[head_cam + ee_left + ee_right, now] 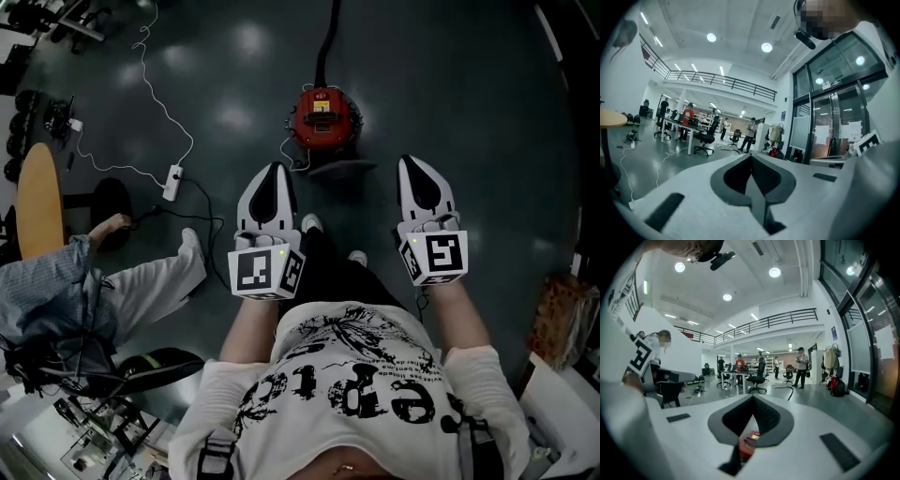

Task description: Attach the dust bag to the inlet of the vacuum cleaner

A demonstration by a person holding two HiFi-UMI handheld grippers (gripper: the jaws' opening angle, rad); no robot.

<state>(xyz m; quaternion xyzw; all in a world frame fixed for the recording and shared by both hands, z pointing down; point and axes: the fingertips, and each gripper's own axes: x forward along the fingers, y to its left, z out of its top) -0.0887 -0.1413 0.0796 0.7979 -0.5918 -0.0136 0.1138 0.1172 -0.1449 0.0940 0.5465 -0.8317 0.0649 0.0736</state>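
Note:
A red vacuum cleaner (323,117) stands on the dark floor far below, with a black hose (328,42) running away from it. A dark flat piece (342,170) lies just in front of it; I cannot tell what it is. No dust bag is recognisable. My left gripper (275,171) and right gripper (413,164) are held high at chest height, side by side, both shut and empty. In the left gripper view the left gripper (751,155) points out level across the room. The right gripper (753,397) shows a sliver of the vacuum (746,444) through the gap behind its tips.
A white power strip (172,181) with a white cable lies on the floor at left. A person (112,281) sits at the left beside a round wooden table (39,202). A patterned bag (562,319) stands at right. Desks, chairs and standing people fill the far room.

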